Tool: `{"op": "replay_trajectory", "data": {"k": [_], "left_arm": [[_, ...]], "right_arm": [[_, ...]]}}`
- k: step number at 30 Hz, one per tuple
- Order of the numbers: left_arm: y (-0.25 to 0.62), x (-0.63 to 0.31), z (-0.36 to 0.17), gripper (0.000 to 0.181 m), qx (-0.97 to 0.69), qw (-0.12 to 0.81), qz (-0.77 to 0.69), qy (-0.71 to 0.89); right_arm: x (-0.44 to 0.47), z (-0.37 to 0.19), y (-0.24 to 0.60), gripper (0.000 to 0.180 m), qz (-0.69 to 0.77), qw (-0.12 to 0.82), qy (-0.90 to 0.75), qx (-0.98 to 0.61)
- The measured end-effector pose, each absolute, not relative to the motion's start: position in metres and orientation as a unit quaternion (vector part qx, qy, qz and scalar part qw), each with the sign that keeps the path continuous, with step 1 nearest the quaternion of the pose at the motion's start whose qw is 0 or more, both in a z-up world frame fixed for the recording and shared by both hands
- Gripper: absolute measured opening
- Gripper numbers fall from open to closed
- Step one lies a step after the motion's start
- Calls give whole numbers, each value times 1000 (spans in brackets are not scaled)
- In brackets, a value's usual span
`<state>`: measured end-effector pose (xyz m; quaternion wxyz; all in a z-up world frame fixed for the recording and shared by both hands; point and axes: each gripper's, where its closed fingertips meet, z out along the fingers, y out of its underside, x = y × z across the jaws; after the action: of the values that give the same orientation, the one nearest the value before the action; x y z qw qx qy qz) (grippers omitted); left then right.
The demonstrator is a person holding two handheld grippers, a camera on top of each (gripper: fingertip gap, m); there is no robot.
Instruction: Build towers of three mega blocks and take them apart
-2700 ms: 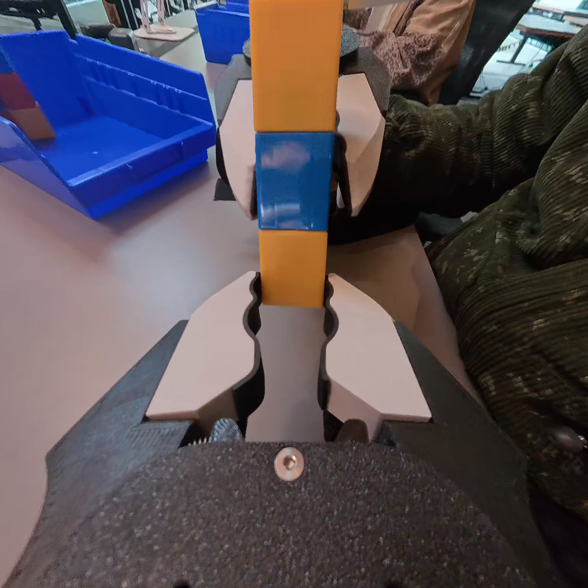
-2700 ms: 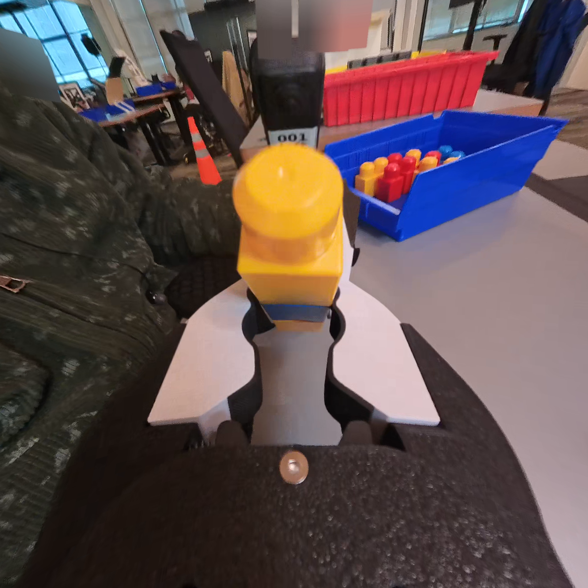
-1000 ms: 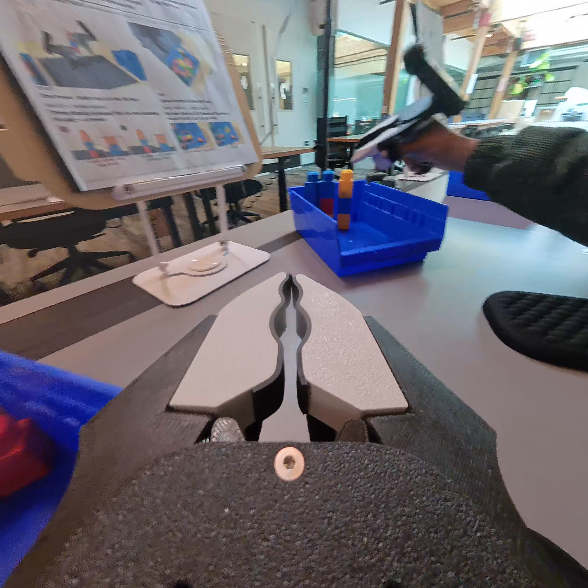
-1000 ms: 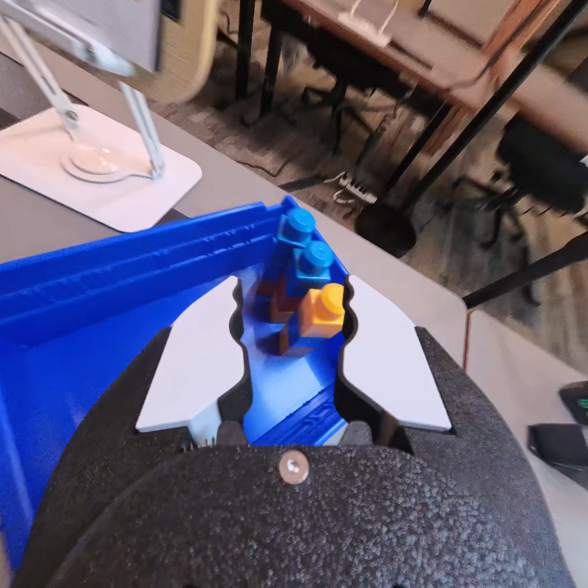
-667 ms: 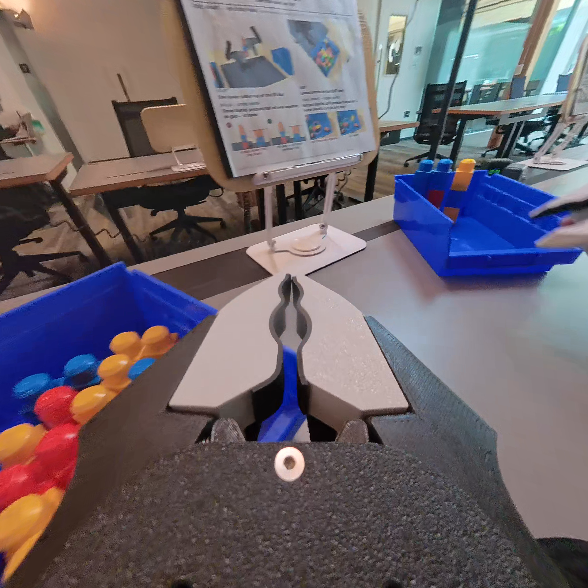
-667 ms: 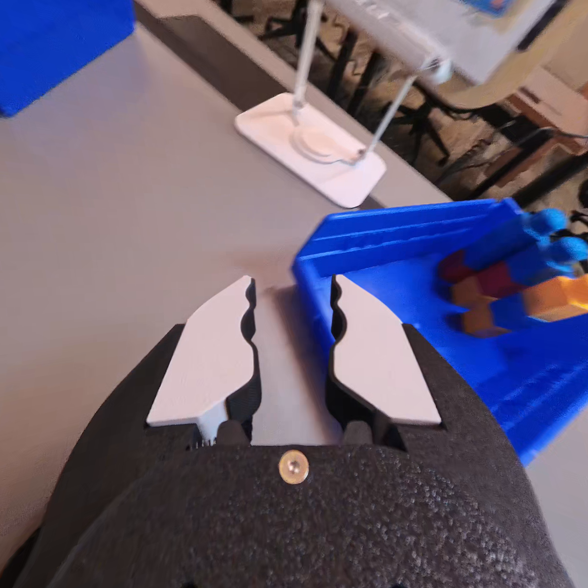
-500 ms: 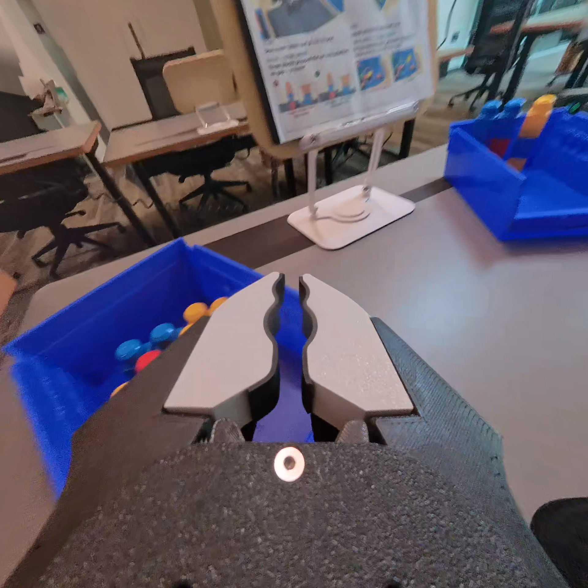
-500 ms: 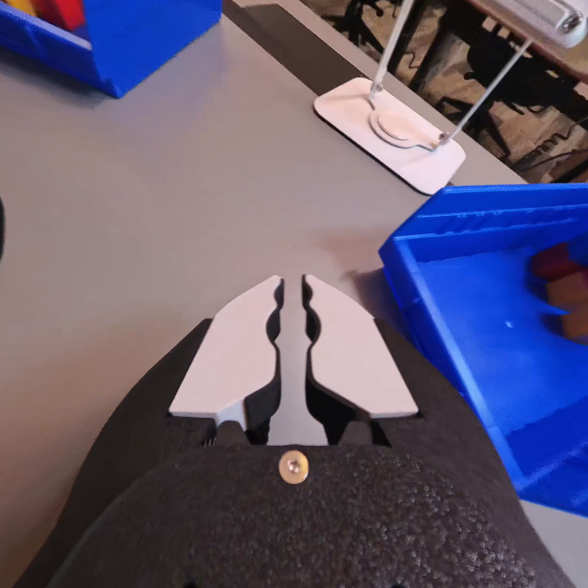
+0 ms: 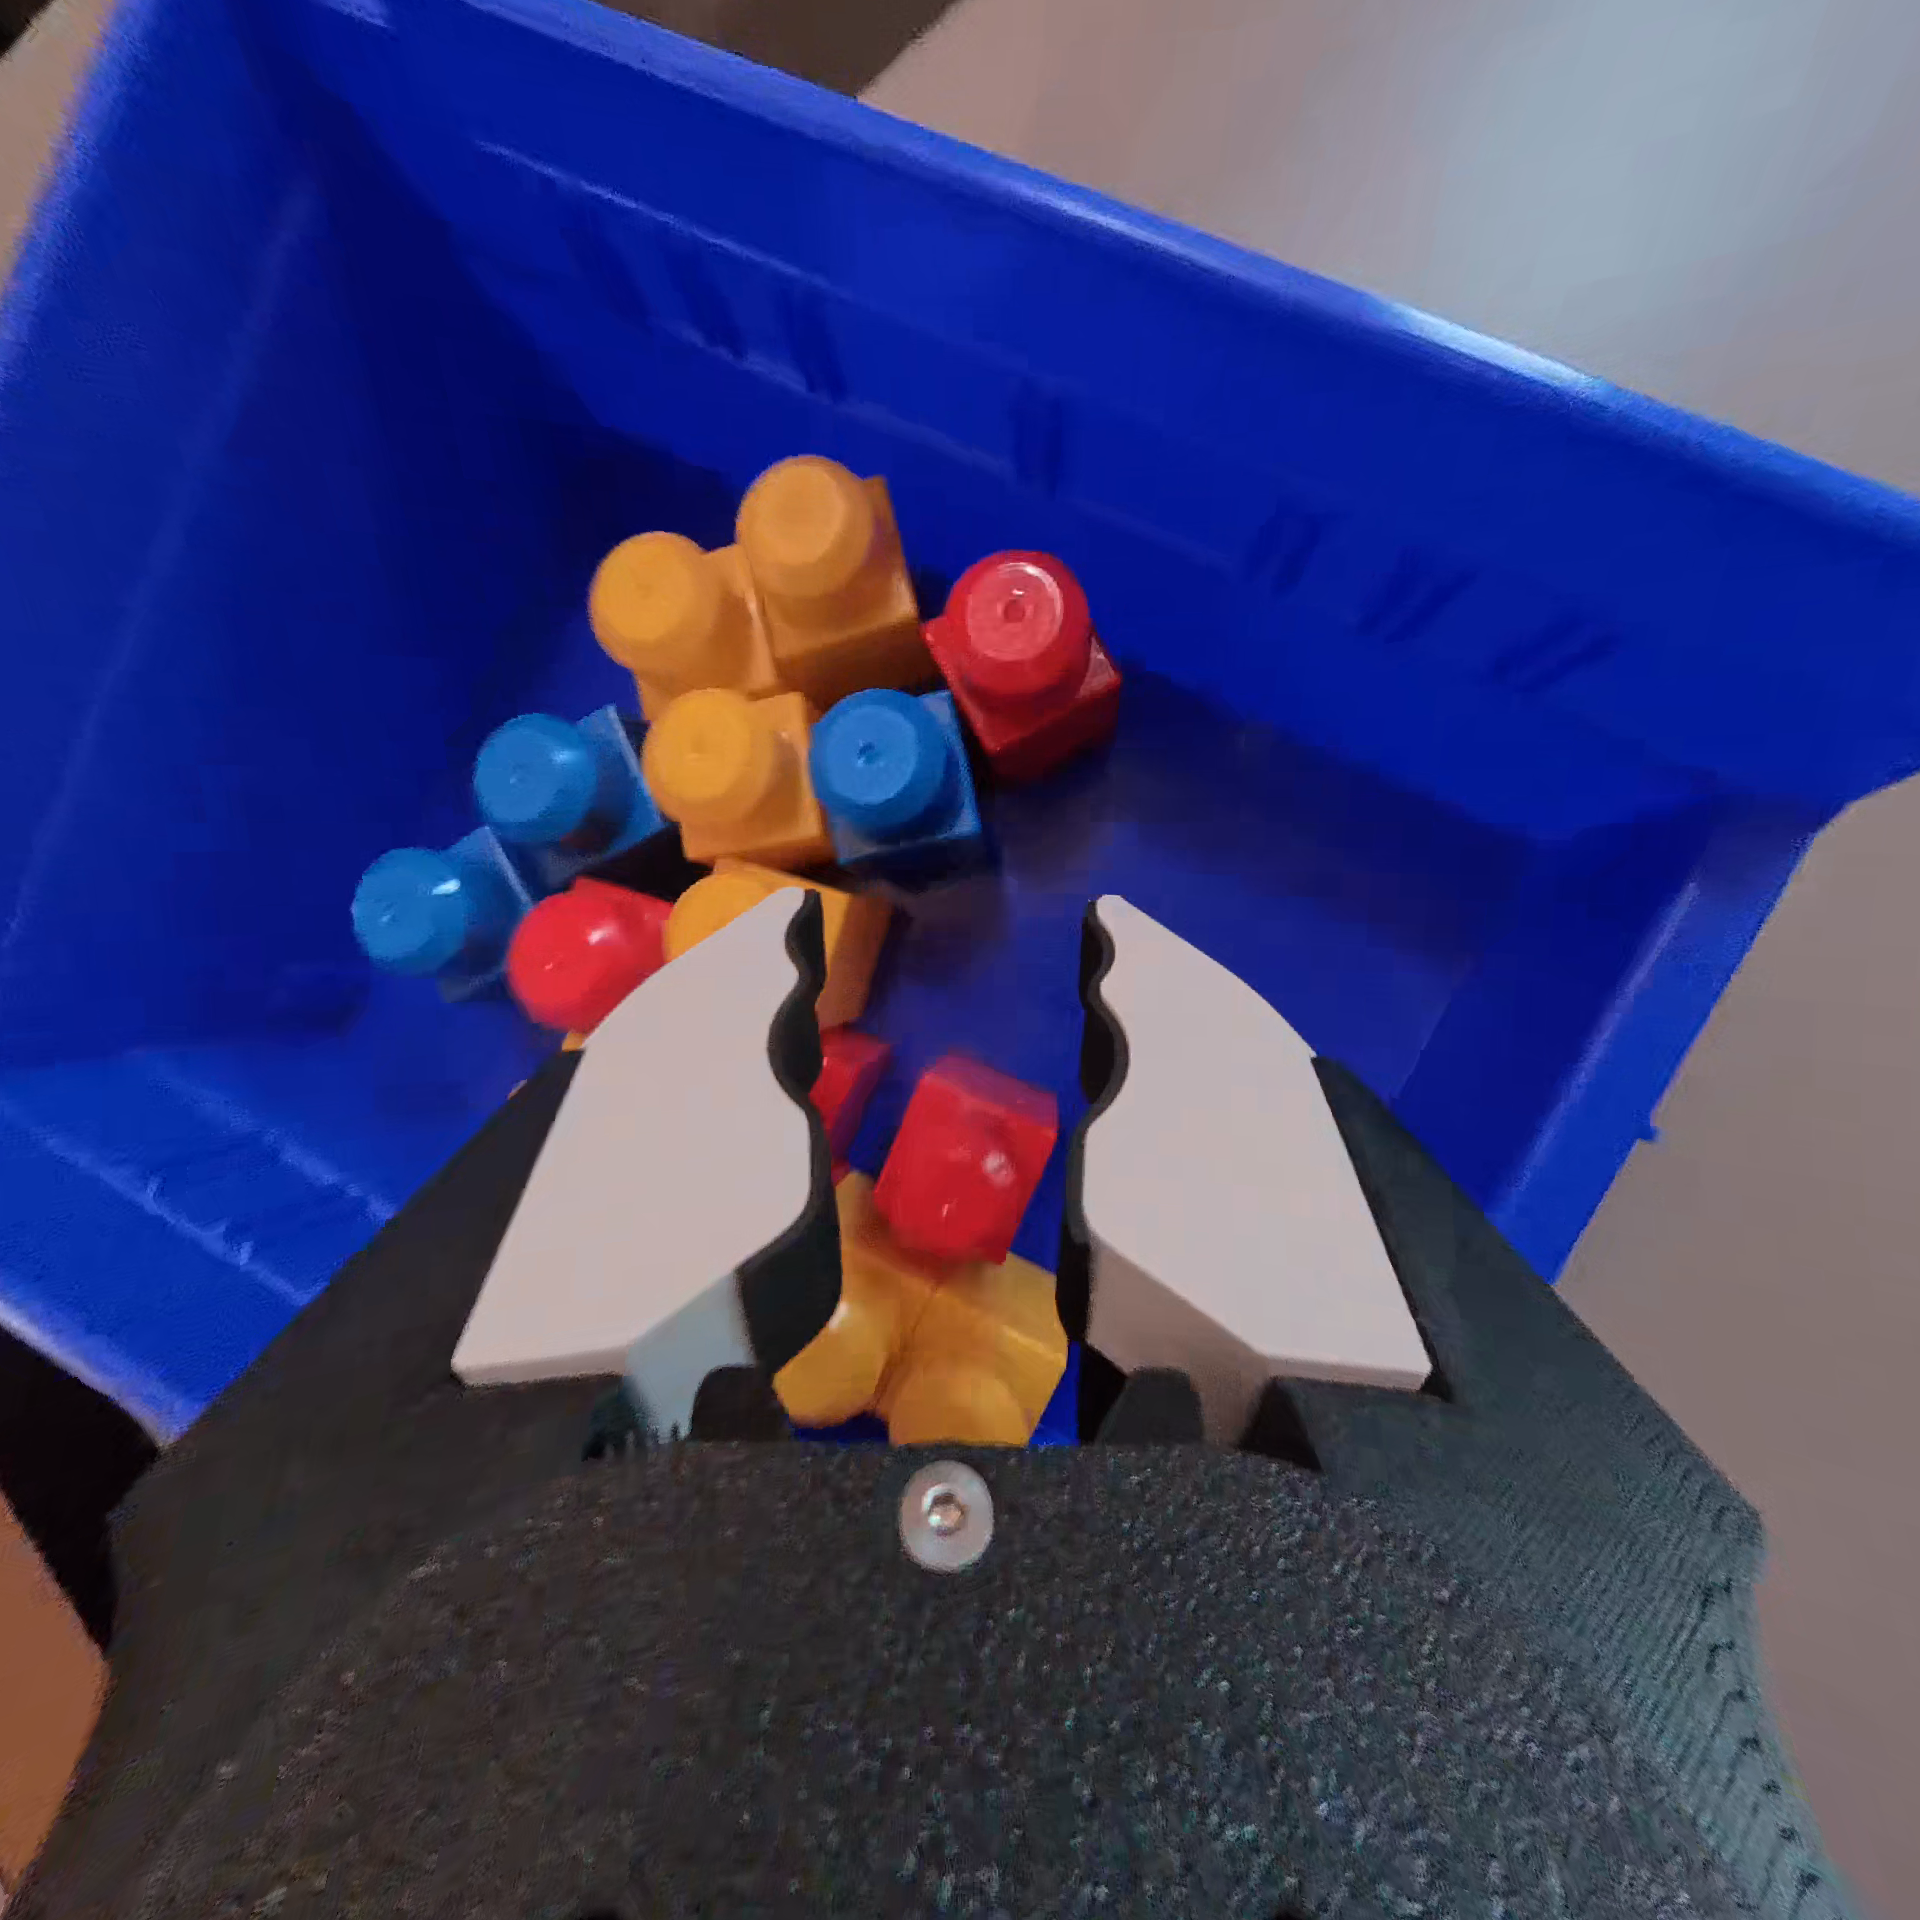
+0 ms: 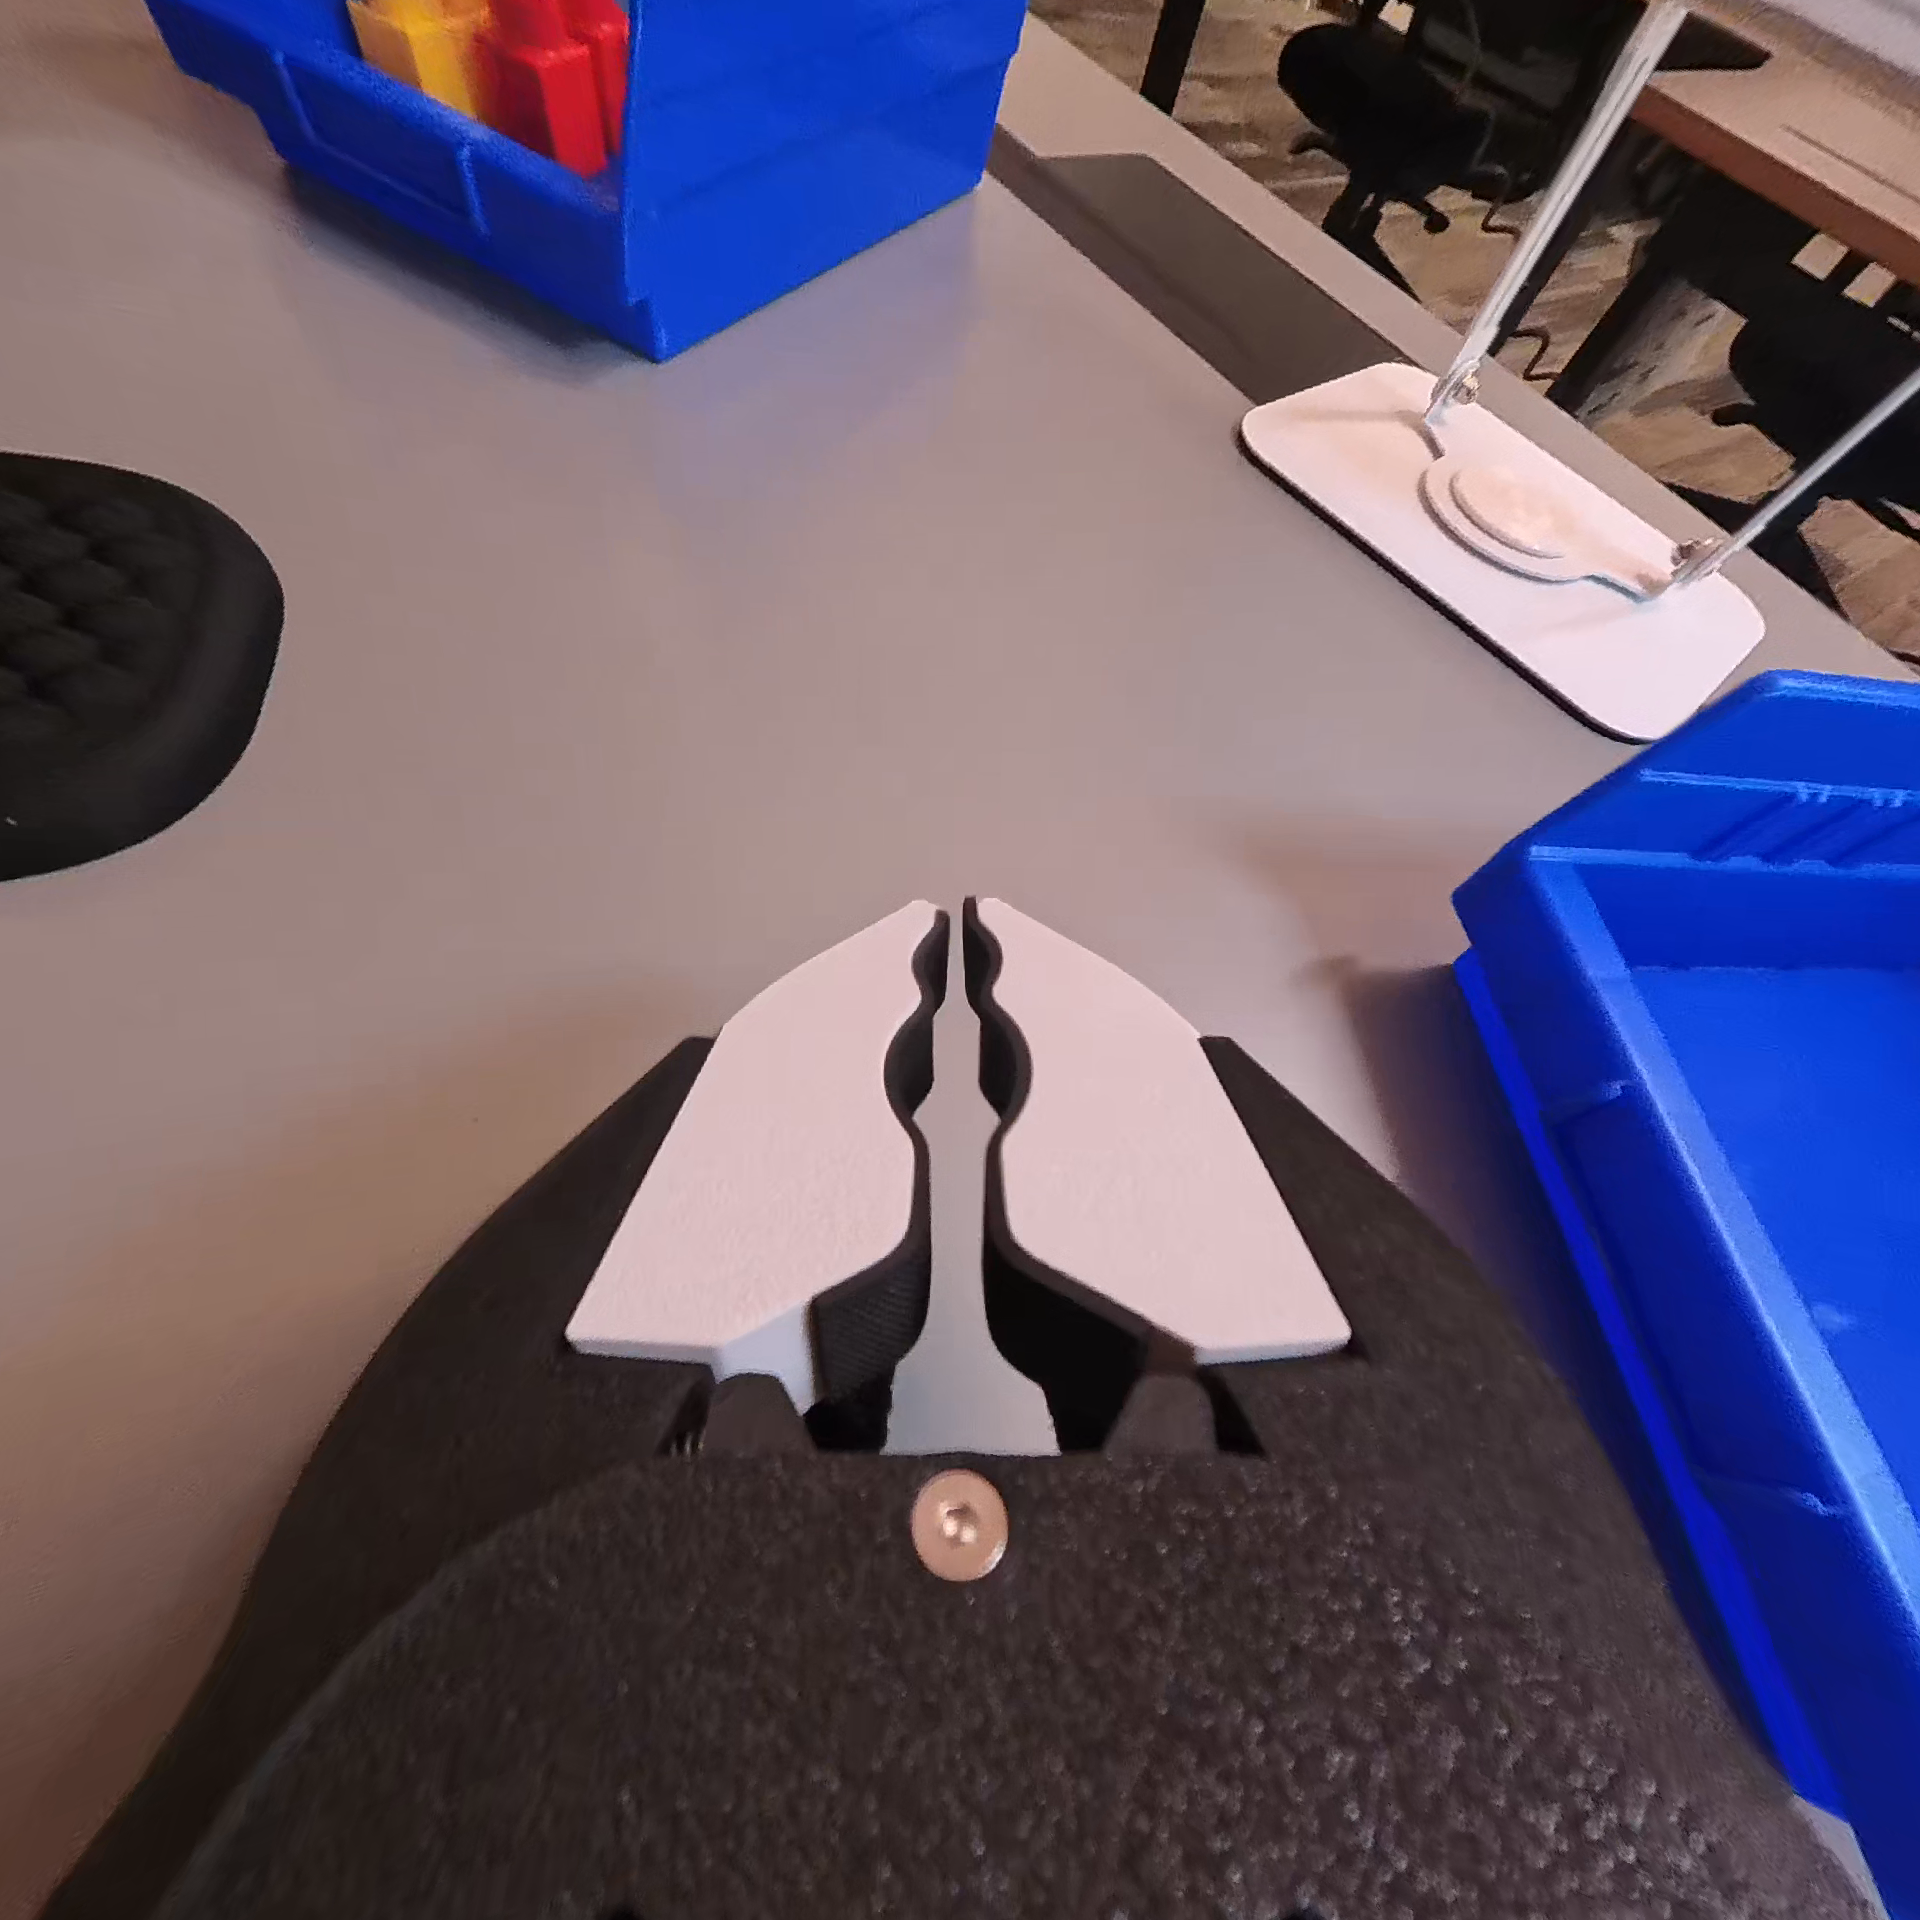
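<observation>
A: Where do we stand with the left gripper [image 9: 948, 909]?

B: We look almost straight down into a blue bin [image 9: 1195, 353] of loose mega blocks [image 9: 790, 717]. Half a second ago we saw that bin from the side, with the document stand and the other bin behind it; now the bin fills the view. The fingers [image 9: 665, 1153] were nearly together then, and now they stand well apart with nothing clamped.

A: What lies between them?

B: A red block [image 9: 961, 1158] on its side sits in the gap, touching neither finger as far as we can tell. Two yellow blocks [image 9: 925, 1340] lie nearer us, under the base of the gap. Beyond the fingertips we see three more yellow ones, three blue ones and a red block [image 9: 1023, 655] at the far right of the heap, all studs up.

A: And the right gripper [image 10: 957, 906]?

B: It hovers over the bare grey table [image 10: 831, 623]. Its fingers were a little apart half a second ago; now the tips almost meet, and it holds nothing. The bin with blocks [image 10: 686, 187] has come further into view at the far left, with red and yellow pieces showing through its front opening. The second blue bin [image 10: 1683, 1091] stays at the near right, though the towers we saw in it earlier now fall outside the view. The white base of the stand [image 10: 1496, 540] sits at the far right, and a black mesh pad [image 10: 104, 655] now shows at the left edge.
</observation>
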<state>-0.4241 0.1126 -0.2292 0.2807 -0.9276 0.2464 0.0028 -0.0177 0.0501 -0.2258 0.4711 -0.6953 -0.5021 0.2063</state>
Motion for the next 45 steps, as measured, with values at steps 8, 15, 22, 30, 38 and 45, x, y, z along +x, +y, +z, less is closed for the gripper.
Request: {"op": "replay_trajectory", "data": {"k": [8,15,22,30,38,45], "left_arm": [[133,-429,-255,44,-942,208,105,243],[131,-418,-248,57,-957,157,78,230],[156,-412,-255,55,-961,164,78,209],[149,-409,-230,34,-946,216,82,226],[52,-233,-124,34,-810,340,-126,461],[-23,-103,-159,34,-710,287,-153,624]], "right_arm": [[-19,-237,48,4,210,451,-511,-701],[-21,-239,47,4,209,445,-517,-701],[-21,-240,45,4,212,442,-521,-699],[-21,-233,42,5,232,451,-517,-690],[-64,-190,3,28,327,457,-570,-600],[-105,-171,-22,58,367,414,-601,-576]]}}
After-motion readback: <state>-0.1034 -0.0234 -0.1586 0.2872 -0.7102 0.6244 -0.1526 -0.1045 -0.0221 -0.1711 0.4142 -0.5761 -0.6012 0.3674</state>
